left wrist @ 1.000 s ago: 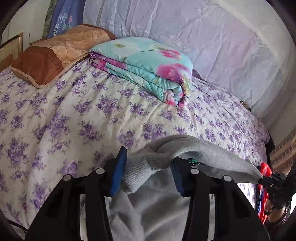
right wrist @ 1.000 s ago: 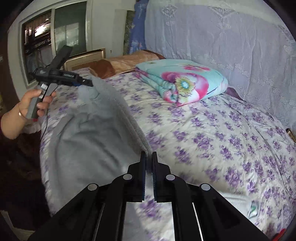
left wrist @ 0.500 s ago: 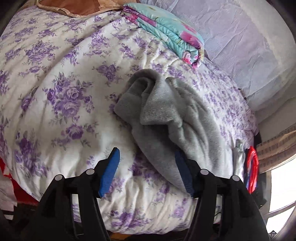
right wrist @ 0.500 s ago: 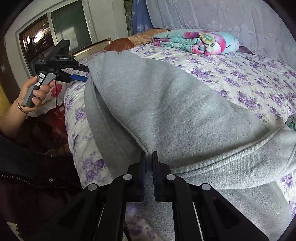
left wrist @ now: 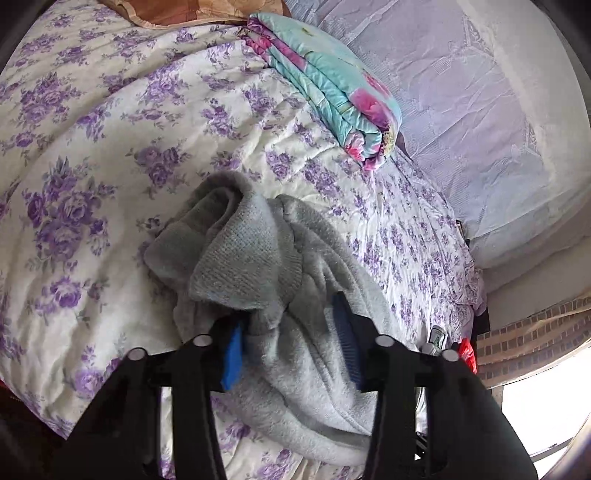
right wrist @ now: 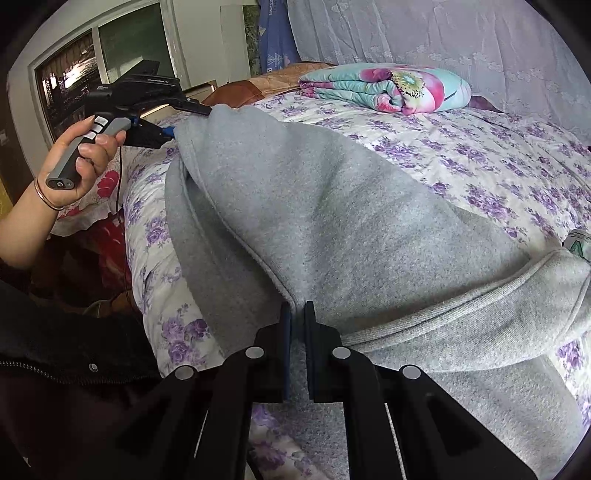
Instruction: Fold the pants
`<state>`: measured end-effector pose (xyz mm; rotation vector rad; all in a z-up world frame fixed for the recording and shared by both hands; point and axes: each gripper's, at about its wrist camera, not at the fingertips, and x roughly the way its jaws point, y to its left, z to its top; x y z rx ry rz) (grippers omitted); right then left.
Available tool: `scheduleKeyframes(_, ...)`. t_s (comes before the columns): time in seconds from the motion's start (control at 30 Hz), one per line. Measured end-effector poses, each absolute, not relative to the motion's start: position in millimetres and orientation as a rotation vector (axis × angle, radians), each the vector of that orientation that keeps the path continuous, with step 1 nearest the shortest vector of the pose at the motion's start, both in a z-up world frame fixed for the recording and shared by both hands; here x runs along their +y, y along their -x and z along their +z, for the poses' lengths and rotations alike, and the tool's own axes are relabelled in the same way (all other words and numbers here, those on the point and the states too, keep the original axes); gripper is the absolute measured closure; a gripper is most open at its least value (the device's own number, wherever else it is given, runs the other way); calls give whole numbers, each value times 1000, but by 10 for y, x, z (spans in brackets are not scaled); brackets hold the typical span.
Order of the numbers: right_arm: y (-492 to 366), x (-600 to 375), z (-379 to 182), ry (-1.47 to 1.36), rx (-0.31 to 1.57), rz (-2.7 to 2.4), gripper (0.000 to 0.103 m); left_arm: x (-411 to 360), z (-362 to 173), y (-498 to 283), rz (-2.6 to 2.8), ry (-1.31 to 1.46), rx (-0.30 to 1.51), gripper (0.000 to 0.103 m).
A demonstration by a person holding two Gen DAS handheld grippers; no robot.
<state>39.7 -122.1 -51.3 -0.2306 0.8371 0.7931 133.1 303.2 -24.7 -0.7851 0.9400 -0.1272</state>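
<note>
On the bed (left wrist: 110,155), the grey pants (right wrist: 351,206) lie draped over its near edge. The right claw (right wrist: 297,325) is pressed together, pinching a seam of the pants. The left claw (left wrist: 288,343) stands spread, its blue pads on either side of a bunched cuff. In the right wrist view a hand (right wrist: 79,158) holds the left claw level at the cloth's far end. Well beyond lies a folded floral quilt (left wrist: 332,96), beside a brown pillow (left wrist: 192,11).

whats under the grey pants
The pants lie on the purple-flowered bedspread, which shows all around them. A lower grey layer shows beneath the folded-over part. Anything else under them is covered.
</note>
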Motion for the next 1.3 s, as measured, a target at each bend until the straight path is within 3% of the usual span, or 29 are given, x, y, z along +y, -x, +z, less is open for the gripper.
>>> scheduleKeyframes(0.07, -388, -1224, -414, 213, 815, 813, 96, 3068, -149, -1343, -113, 783, 895, 78)
scheduleKeyframes(0.23, -262, -1252, -62, 189, 740, 876, 96, 3116, -8, -1160, -88, 722, 847, 80)
scheduleKeyframes(0.43, -177, -1066, -498, 272, 855, 884, 95, 3230, -589, -1013, -15, 674, 970, 78)
scheduleKeyframes(0.57, -131, -1007, -597, 295, 866, 869, 90, 3215, -599, -957, -21, 639, 948, 75)
scheduleKeyframes(0.63, -103, -1037, -549, 272, 863, 885, 72, 3218, -539, -921, -35, 631, 958, 64)
scheduleKeyframes(0.67, -85, -1079, -501, 254, 852, 886, 71, 3222, -474, -868, -32, 618, 954, 54)
scheduleKeyframes(0.77, -64, -1330, -213, 207, 779, 790, 64, 3194, -227, -653, -29, 571, 920, 50)
scheduleKeyframes(0.87, -283, -1818, 149, 109, 697, 556, 39, 3012, 96, -483, -34, 479, 867, 43)
scheduleKeyframes(0.9, -435, -2002, 228, 73, 692, 445, 24, 2897, 184, -464, -53, 450, 851, 41)
scheduleKeyframes(0.93, -617, -2205, 284, 23, 697, 332, 16, 2757, 250, -466, -82, 426, 840, 40)
scheduleKeyframes(1.17, -1712, -2640, -173, -87, 967, -3, 17, 1432, -22, -751, -398, 329, 948, 39)
scheduleKeyframes(1.2, -1778, -2554, -312, -32, 1010, -25, 26, 1289, -123, -762, -433, 320, 973, 39)
scheduleKeyframes(1.23, -1798, -2469, -432, 51, 1024, -55, 66, 1147, -230, -780, -465, 298, 1001, 39)
scheduleKeyframes(1.27, -1797, -2399, -543, 127, 1045, -74, 82, 1032, -331, -795, -473, 265, 1024, 39)
scheduleKeyframes(1.3, -1754, -2390, -581, 137, 1054, -60, 86, 971, -431, -807, -467, 241, 1044, 39)
